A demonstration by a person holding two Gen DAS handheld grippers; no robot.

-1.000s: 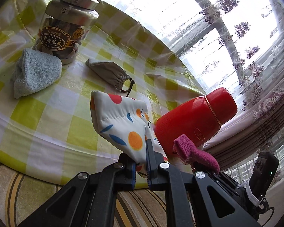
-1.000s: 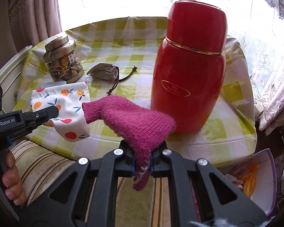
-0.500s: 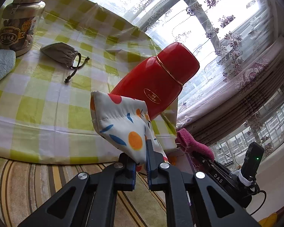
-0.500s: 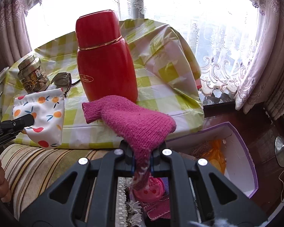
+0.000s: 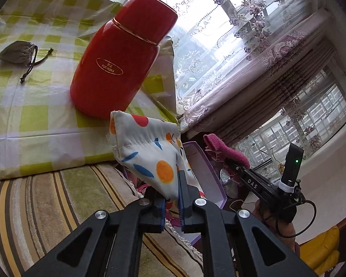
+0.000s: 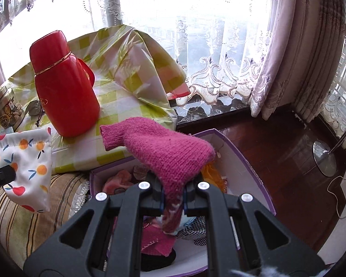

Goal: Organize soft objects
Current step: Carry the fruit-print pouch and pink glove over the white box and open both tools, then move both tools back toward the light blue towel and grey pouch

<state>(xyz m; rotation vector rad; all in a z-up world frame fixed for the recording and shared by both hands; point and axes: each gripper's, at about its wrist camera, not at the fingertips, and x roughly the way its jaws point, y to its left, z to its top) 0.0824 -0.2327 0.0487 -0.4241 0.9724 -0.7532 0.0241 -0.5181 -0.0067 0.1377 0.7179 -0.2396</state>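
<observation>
My left gripper (image 5: 173, 204) is shut on a white fruit-print fabric pouch (image 5: 150, 152), held in the air past the table's edge over a striped cushion. The pouch (image 6: 25, 161) also shows at the left of the right wrist view. My right gripper (image 6: 173, 199) is shut on a magenta knitted piece (image 6: 163, 147), which hangs above a white box with a purple rim (image 6: 249, 161) that holds several soft items. In the left wrist view the magenta knit (image 5: 226, 152) sits on the right gripper beside the box (image 5: 207, 170).
A red thermos (image 5: 120, 62) (image 6: 62, 85) stands on the yellow-checked tablecloth (image 5: 23, 106). A grey drawstring pouch (image 5: 17, 52) and a glass jar (image 6: 5, 108) lie farther back. A striped cushion (image 5: 46, 207) lies below the table edge. A lamp base (image 6: 324, 159) stands on the dark wood floor.
Both grippers have swung right, off the table, each keeping its cloth. The box has come under the right gripper; the jar and blue towel have left the left wrist view.
</observation>
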